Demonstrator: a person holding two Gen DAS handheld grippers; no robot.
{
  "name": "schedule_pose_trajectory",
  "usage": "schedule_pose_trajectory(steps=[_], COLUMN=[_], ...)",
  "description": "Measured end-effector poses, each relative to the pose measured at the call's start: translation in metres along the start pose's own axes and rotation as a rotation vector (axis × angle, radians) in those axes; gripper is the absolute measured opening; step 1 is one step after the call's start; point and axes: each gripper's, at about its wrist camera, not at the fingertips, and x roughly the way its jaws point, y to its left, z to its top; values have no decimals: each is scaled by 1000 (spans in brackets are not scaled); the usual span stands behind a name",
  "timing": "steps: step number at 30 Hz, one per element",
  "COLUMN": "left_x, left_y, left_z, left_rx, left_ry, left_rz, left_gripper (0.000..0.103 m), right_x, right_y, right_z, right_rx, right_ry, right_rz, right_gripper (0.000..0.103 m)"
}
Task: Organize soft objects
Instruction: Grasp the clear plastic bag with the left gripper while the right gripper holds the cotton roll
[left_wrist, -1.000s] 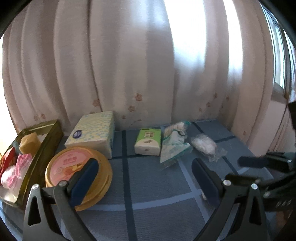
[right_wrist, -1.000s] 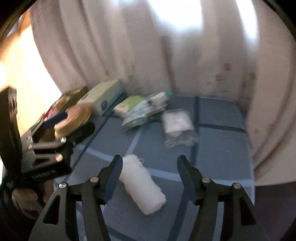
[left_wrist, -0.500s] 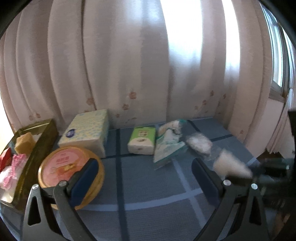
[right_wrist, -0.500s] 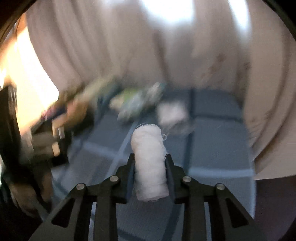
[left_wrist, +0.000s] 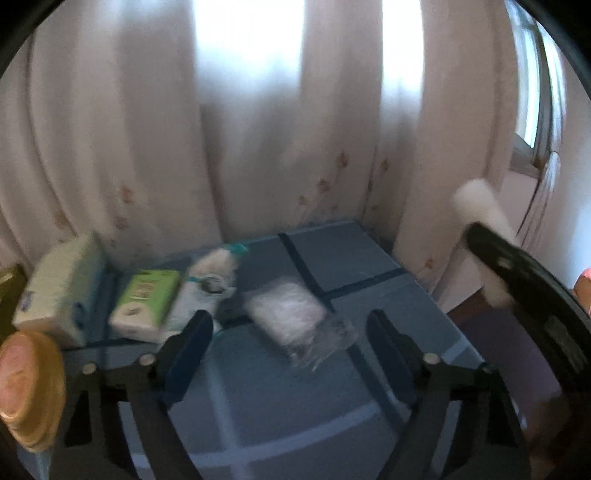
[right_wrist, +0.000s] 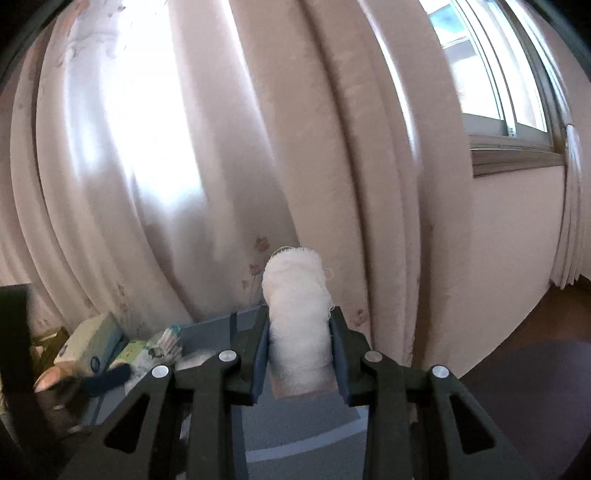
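The right gripper (right_wrist: 298, 356) has its fingers clamped on the white gauze roll (right_wrist: 297, 325), held clear above the blue surface (left_wrist: 295, 406). The left gripper (left_wrist: 288, 354) is closing its fingers around the bagged white pad (left_wrist: 286, 308), not yet pressing it. Next, I judge, both go to the tray.

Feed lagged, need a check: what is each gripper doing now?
Left gripper: jaws closing, nothing gripped, clear bag ahead of them.
Right gripper: shut on the white gauze roll.

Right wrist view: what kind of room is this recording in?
Probably a home room, not a lab: long floral curtains, a sliding window, and tissue packs on a blue checked cloth.
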Motion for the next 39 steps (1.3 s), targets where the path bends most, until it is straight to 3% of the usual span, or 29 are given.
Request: schedule_pose_trajectory(steps=[3,6,11,14,16,18,23,26,32,39], left_x=[25,44,73,74,72,69,56,35,-14,-28], left_y=[-1,-12,-15,-13,-14,-14,-2,1,-11,3], left_z=[11,16,17,19,19,18,14,11,-1,-7], left_rx=[-53,-37,-51,-70,-69,-67,-107,-115,18,23], left_ry=[62,91,209,205,200,187,148,68,-127,-178], left_rz=[10,51,120,106,99,83,-25,-63,-31,18], left_gripper=[75,75,77,74,62,45,42,42,42,42], right_x=[-5,-2,-4,-5,-5,-5,-6,-8,-11,-16], right_y=[-3,6,13,15,14,13,9,9,14,24], right_z=[0,-1,-1,-1,-1,-1,-1,-1,-2,-3], right_rx=[5,-8,-40,-48,-45,-36,-15,-12,-30,-79], right_ry=[-19,-19,-27,-30,-29,-29,-34,-42,-59,-87], right_rz=[-3,-4,1,2,0,-1,-13,-21,-39,-78], right_gripper=[33,33,33,33,33,33,33,33,33,33])
